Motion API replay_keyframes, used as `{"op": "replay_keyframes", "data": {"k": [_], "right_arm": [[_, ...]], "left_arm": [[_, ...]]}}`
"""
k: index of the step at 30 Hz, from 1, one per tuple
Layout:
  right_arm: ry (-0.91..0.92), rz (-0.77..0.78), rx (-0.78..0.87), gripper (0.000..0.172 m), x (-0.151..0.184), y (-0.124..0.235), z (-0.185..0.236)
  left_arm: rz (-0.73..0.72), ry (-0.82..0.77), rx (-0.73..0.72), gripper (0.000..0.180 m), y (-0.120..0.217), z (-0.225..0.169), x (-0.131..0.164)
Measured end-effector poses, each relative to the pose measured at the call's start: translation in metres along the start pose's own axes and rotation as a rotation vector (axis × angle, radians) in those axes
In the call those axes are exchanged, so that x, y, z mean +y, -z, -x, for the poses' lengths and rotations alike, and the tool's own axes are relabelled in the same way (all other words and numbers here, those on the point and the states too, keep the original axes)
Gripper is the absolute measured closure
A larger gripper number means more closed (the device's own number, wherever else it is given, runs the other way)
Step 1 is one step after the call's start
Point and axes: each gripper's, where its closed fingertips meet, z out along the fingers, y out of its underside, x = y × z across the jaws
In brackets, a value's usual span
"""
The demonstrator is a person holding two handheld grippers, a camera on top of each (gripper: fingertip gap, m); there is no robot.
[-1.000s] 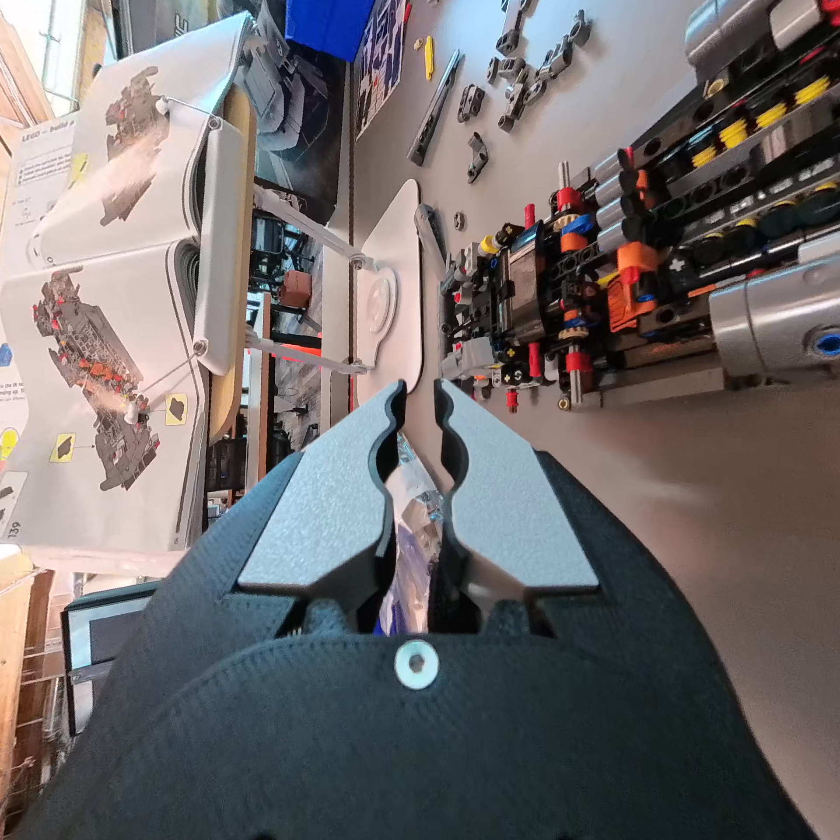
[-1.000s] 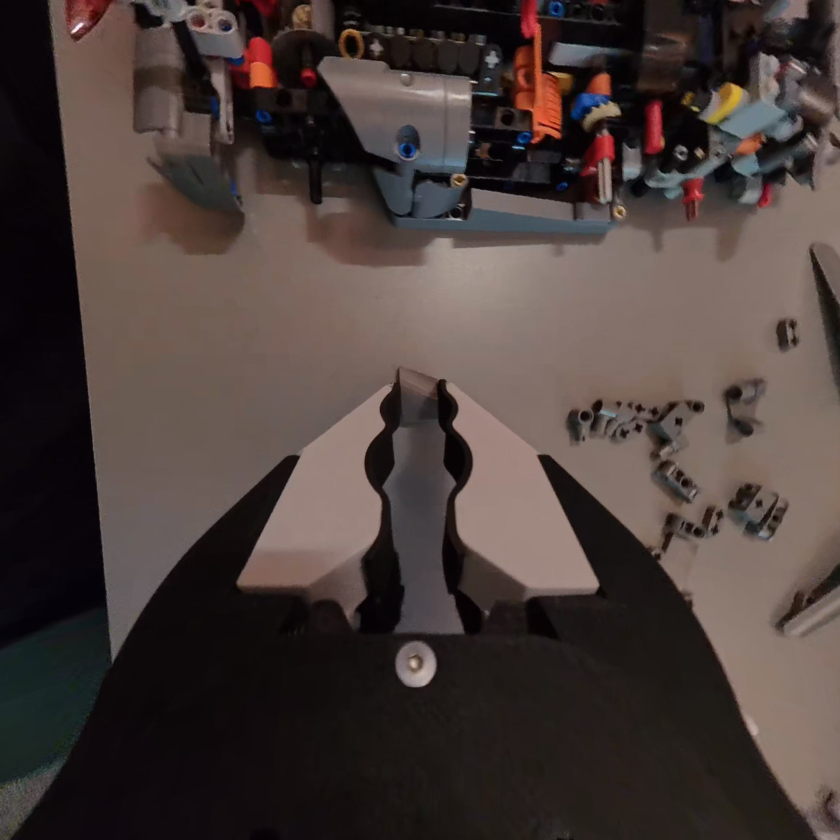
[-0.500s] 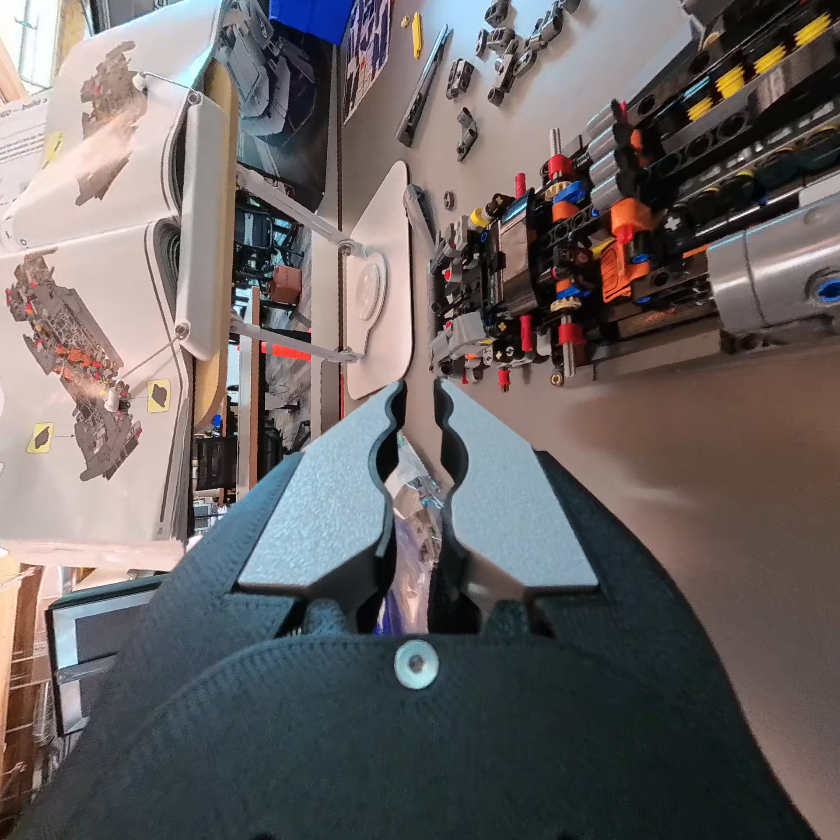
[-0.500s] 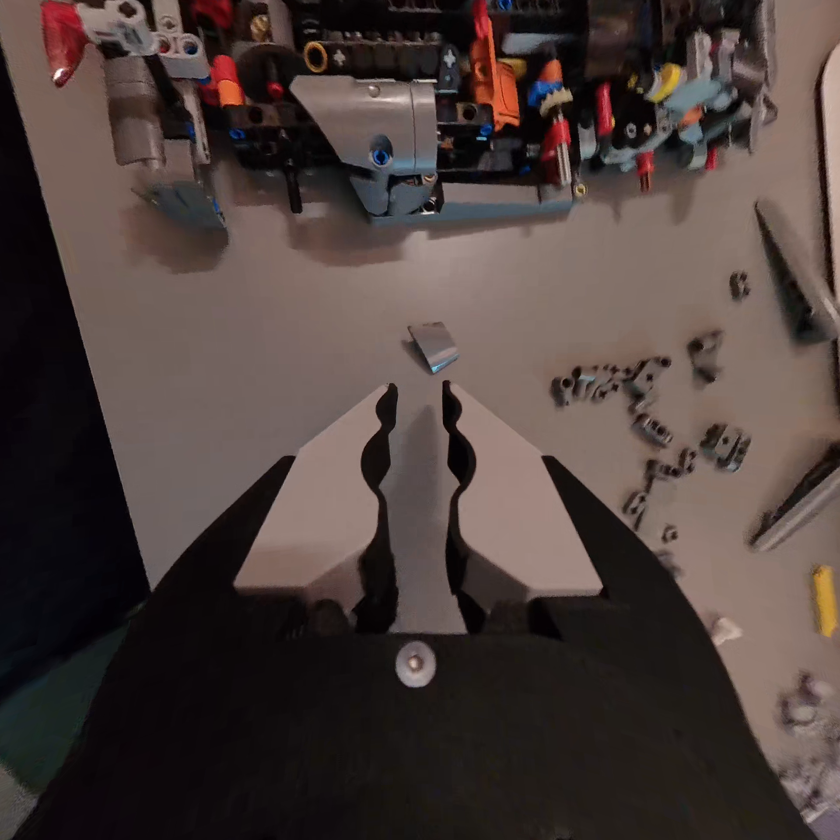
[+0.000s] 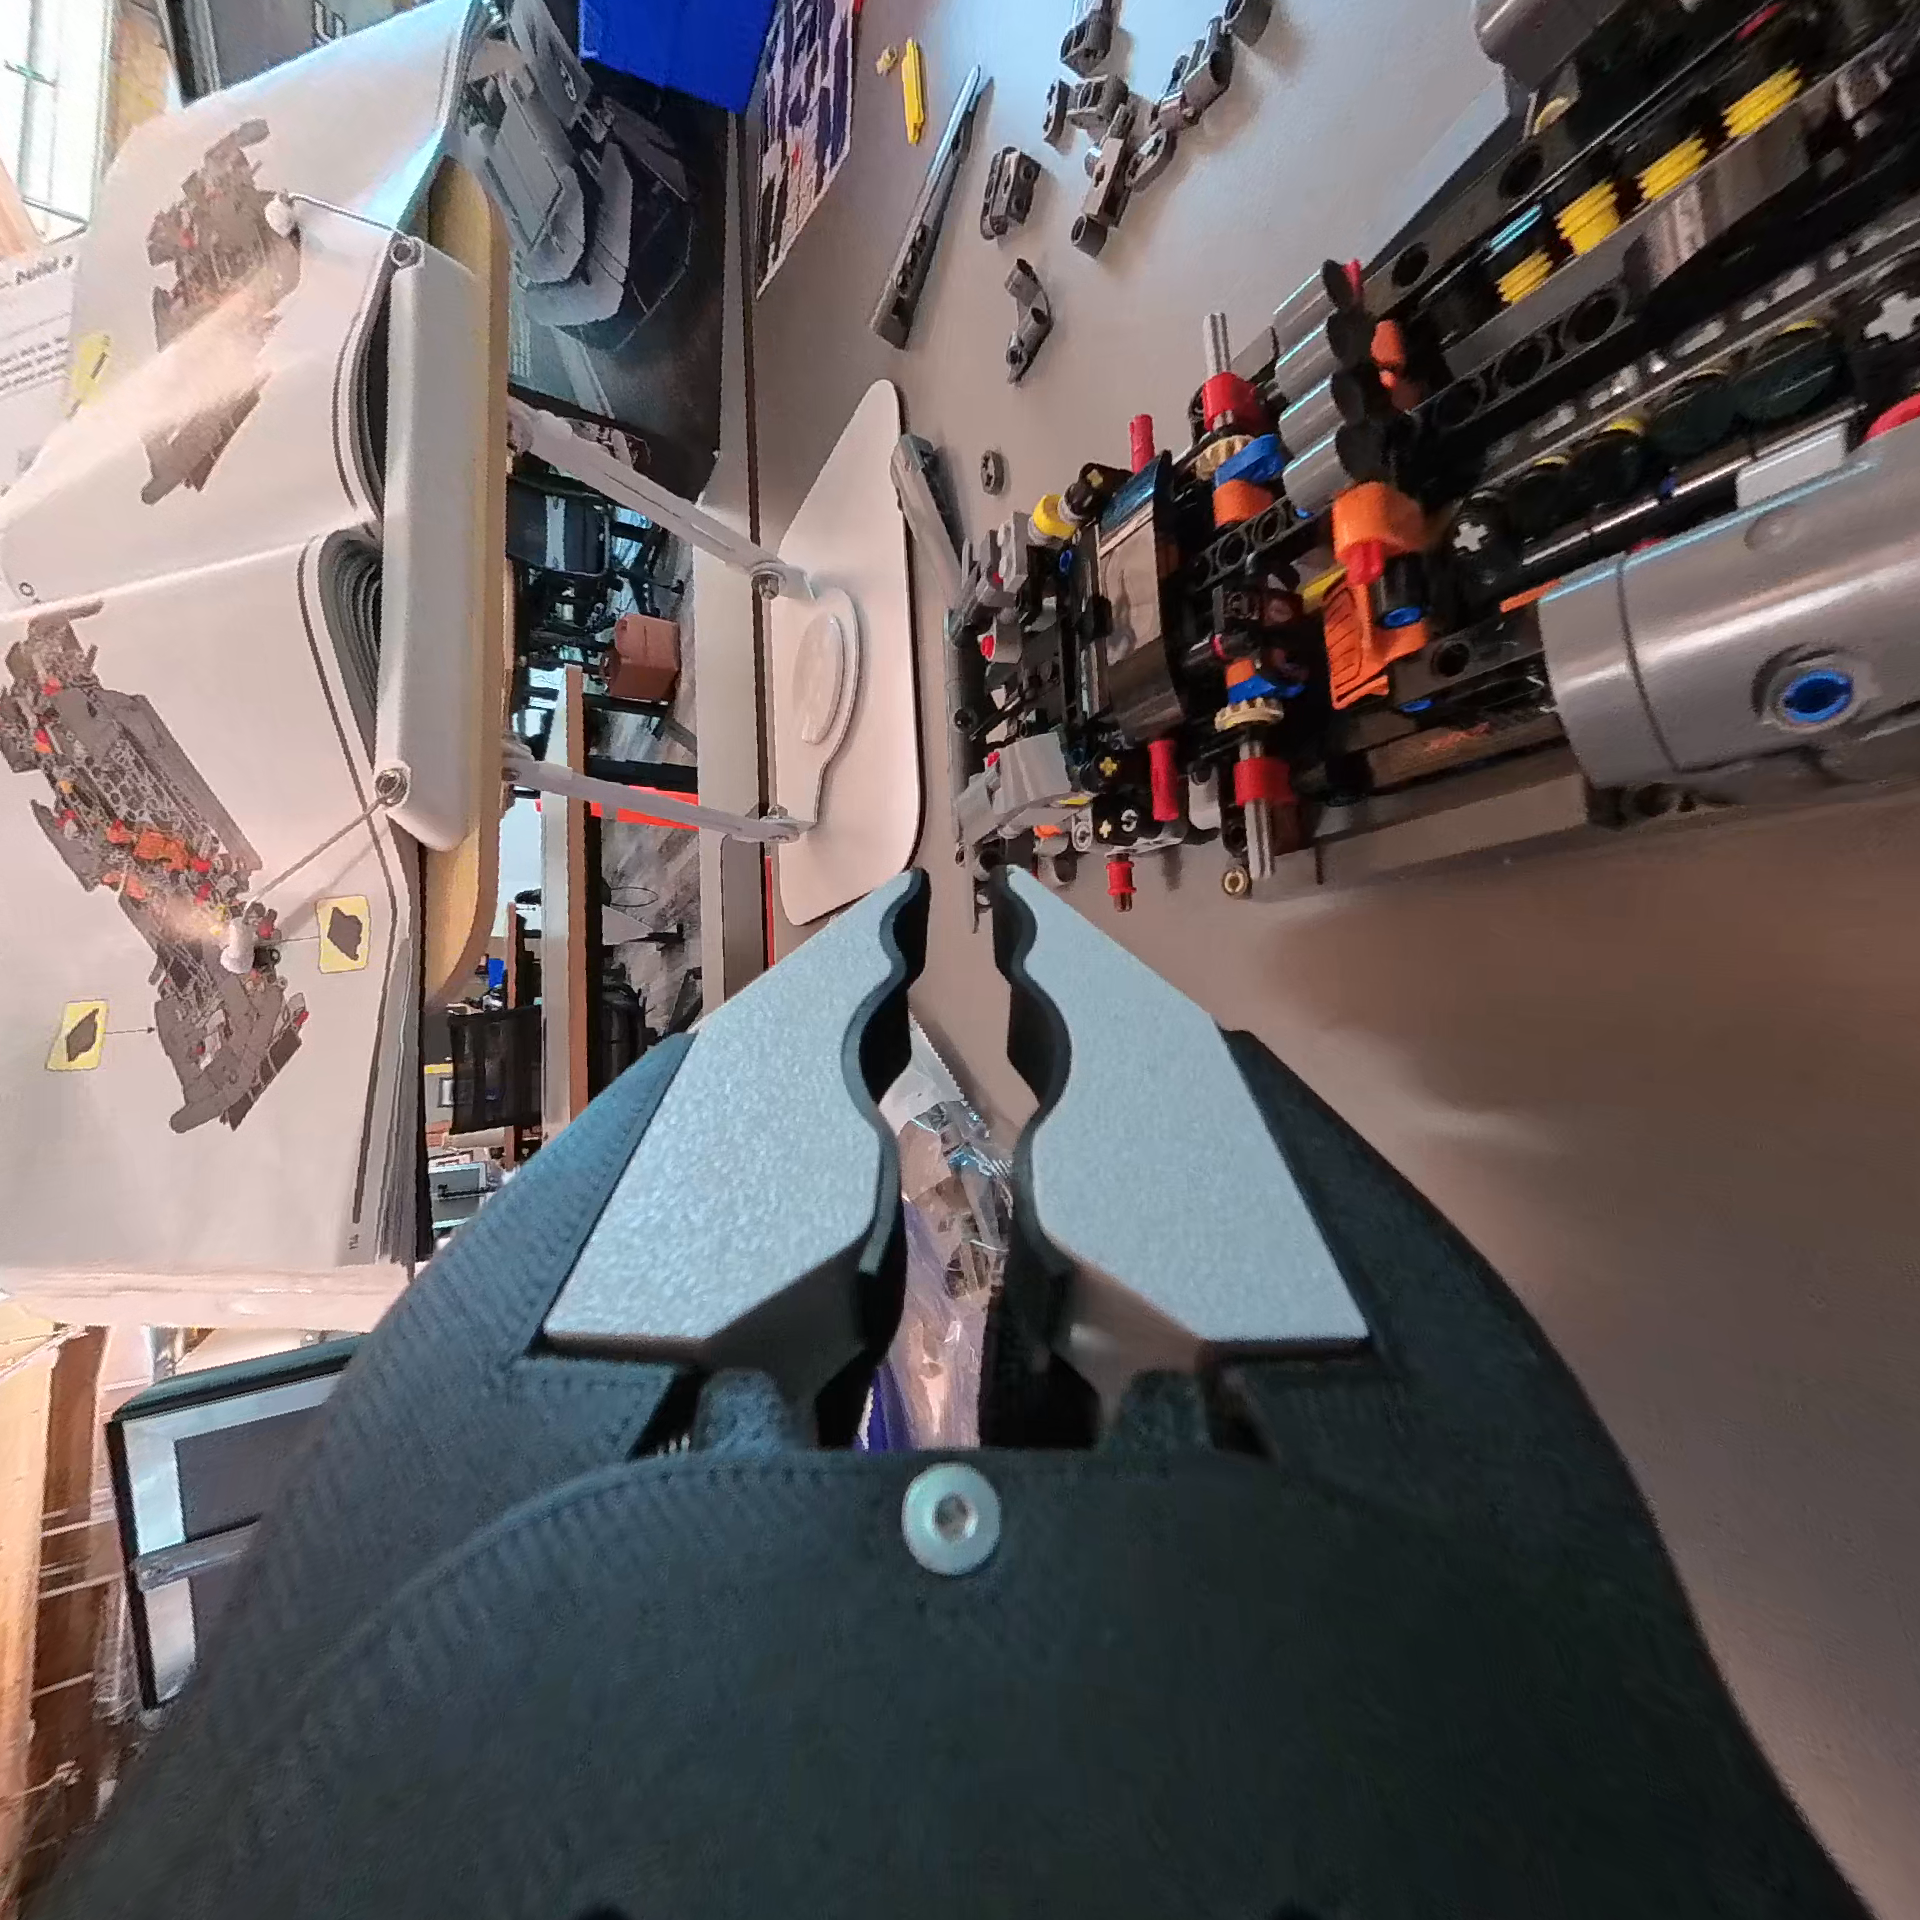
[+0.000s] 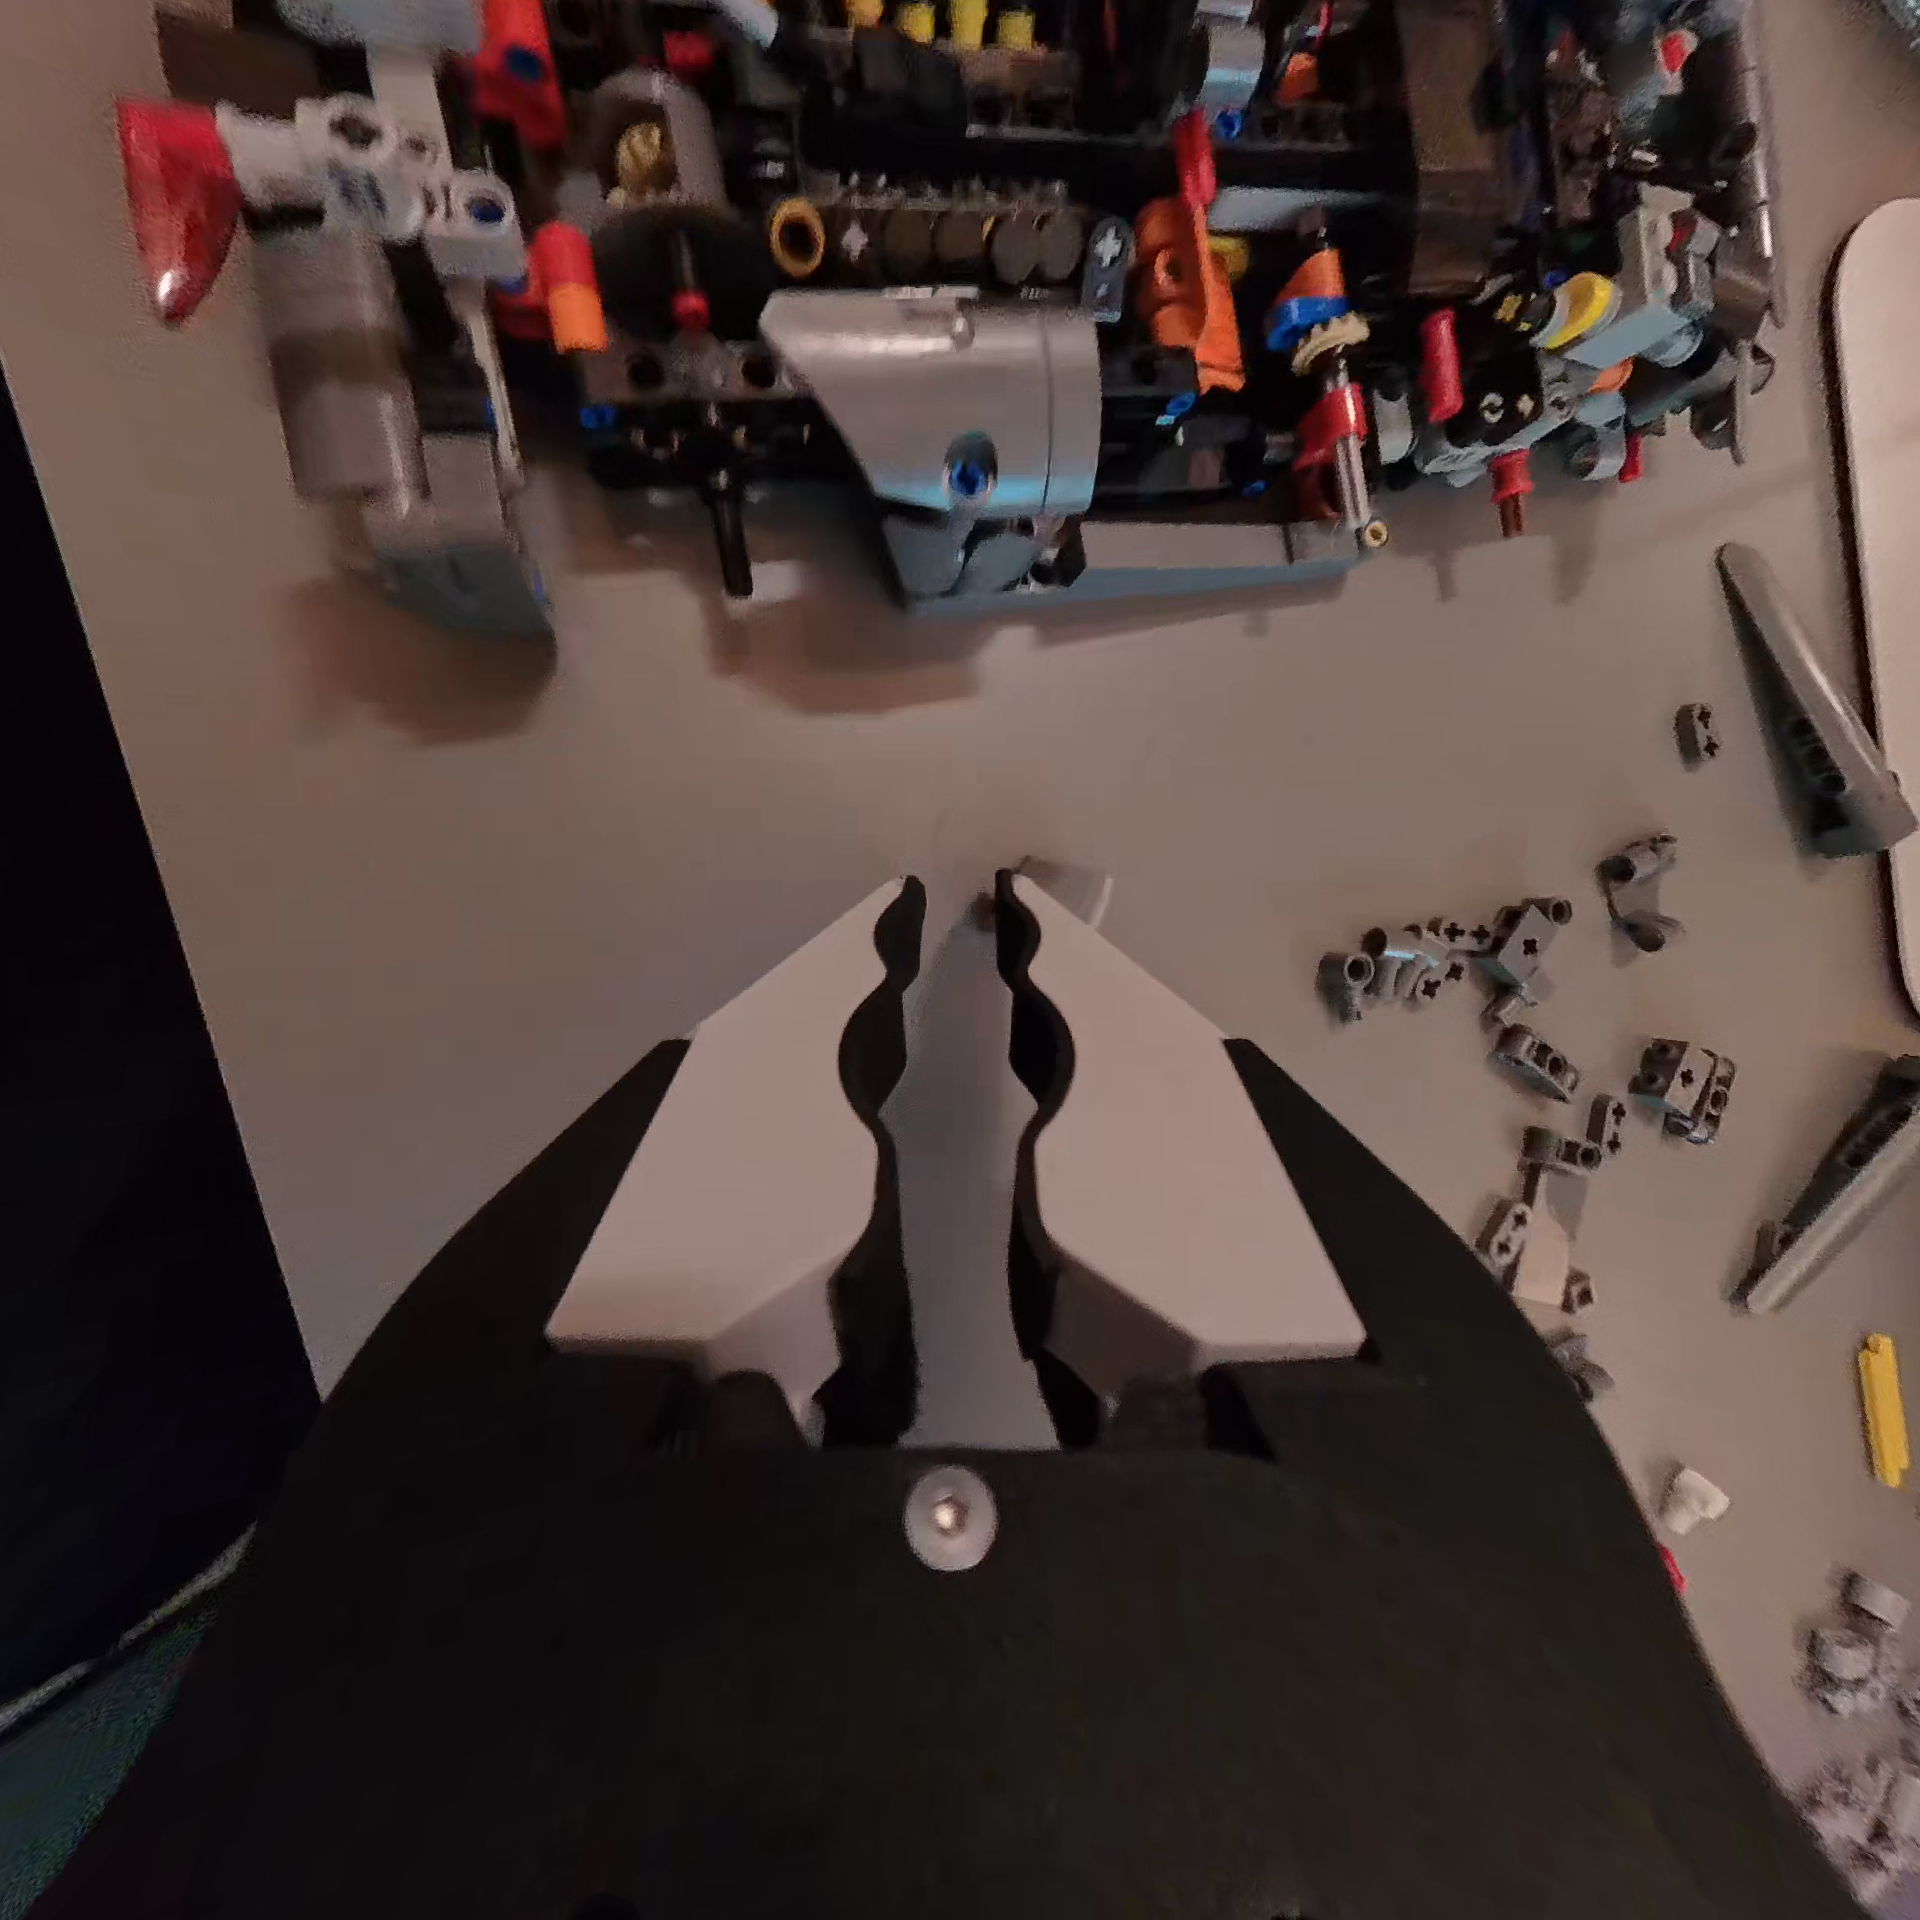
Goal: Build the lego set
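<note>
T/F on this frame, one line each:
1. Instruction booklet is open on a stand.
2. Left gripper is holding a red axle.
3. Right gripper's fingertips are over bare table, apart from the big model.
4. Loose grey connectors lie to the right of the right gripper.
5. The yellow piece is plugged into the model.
1. True. The instruction booklet lies open on the stand.
2. False. The left gripper has no red axle in it; only a clear plastic bag shows between its fingers.
3. True. The right gripper is over the table, short of the model.
4. True. The grey connectors are scattered there.
5. False. The yellow piece lies loose on the table.
</note>
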Motion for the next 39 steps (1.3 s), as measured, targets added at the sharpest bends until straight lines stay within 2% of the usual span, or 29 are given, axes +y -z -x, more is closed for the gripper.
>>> {"op": "replay_keyframes", "data": {"k": [3,7,10,12,19,22,26,30,35,39], "right_arm": [[0.003,0.042,-0.002,0.166,0.015,0.010,-0.001],[-0.086,-0.012,0.053,0.154,0.011,0.022,-0.012],[-0.125,-0.011,0.095,0.147,0.012,0.016,-0.020],[-0.166,-0.027,0.068,0.144,0.010,0.009,-0.018],[-0.162,-0.045,0.056,0.157,0.005,-0.001,-0.016],[-0.140,-0.046,0.053,0.157,0.005,-0.001,-0.017],[-0.134,-0.053,0.064,0.145,0.004,0.001,-0.019],[-0.115,-0.068,0.059,0.146,0.004,0.004,-0.019],[-0.106,-0.057,0.054,0.157,0.005,-0.001,-0.015],[-0.090,-0.062,0.071,0.159,0.005,-0.001,-0.016]], "left_arm": [[0.001,-0.005,0.004,0.170,0.000,-0.001,0.000],[0.005,-0.008,0.009,0.171,-0.001,-0.002,0.002],[0.009,-0.008,0.009,0.171,-0.002,-0.002,0.002],[0.010,-0.007,0.008,0.171,-0.001,-0.002,0.002],[0.010,-0.004,0.006,0.171,0.001,0.000,0.003],[0.014,-0.006,0.005,0.171,0.002,0.000,0.004],[0.012,-0.006,0.000,0.171,0.003,0.002,0.003],[0.012,-0.005,0.001,0.171,0.004,0.002,0.003],[0.019,-0.011,0.003,0.171,0.003,0.001,0.004],[0.018,-0.011,0.004,0.171,0.003,0.001,0.003]]}}
